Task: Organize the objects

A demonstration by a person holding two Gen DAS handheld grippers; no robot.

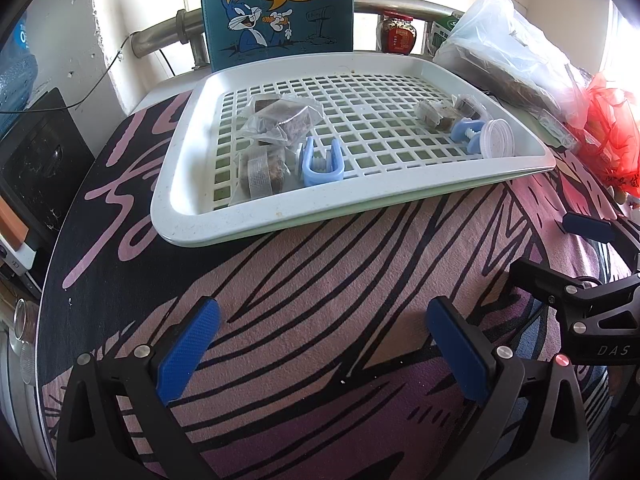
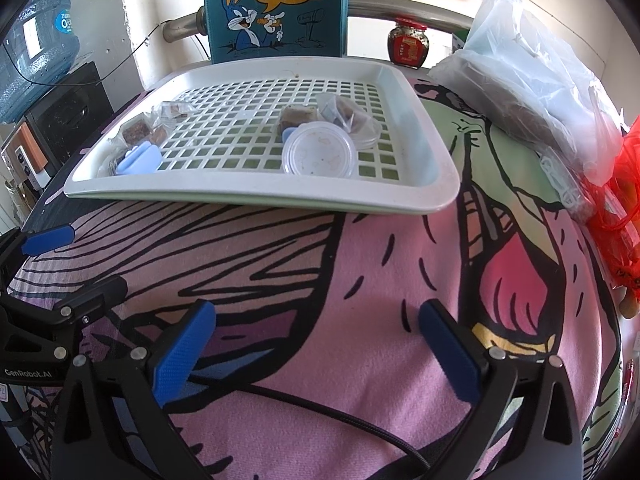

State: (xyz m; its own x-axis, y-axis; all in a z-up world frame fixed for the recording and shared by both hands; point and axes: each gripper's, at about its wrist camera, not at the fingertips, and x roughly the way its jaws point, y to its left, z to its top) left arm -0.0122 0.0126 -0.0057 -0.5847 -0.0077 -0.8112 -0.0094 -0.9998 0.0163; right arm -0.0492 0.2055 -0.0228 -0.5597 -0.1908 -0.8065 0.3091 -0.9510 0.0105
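Observation:
A white slotted tray (image 1: 188, 184) (image 2: 436, 184) lies on the patterned cloth ahead of both grippers. On it rest several wrapped brown snack packets (image 1: 280, 118) (image 2: 138, 132), a light blue clip (image 1: 322, 162) (image 2: 140, 160), a second blue piece (image 1: 466, 132) and a clear round lidded cup (image 1: 498, 138) (image 2: 320, 154). My left gripper (image 1: 322, 312) stands open over the bare cloth, short of the tray. Beside it, my right gripper (image 2: 316, 312) is open too, nothing between its blue pads.
A teal cartoon-rabbit box (image 1: 280, 8) (image 2: 276, 8) stands behind the tray. Plastic bags (image 1: 508, 56) (image 2: 532, 76), red netting (image 1: 604, 128) and a red-lidded jar (image 2: 408, 42) crowd the right. A water bottle (image 2: 36, 52) and dark box (image 1: 36, 160) sit left. A cable (image 2: 320, 412) crosses the cloth.

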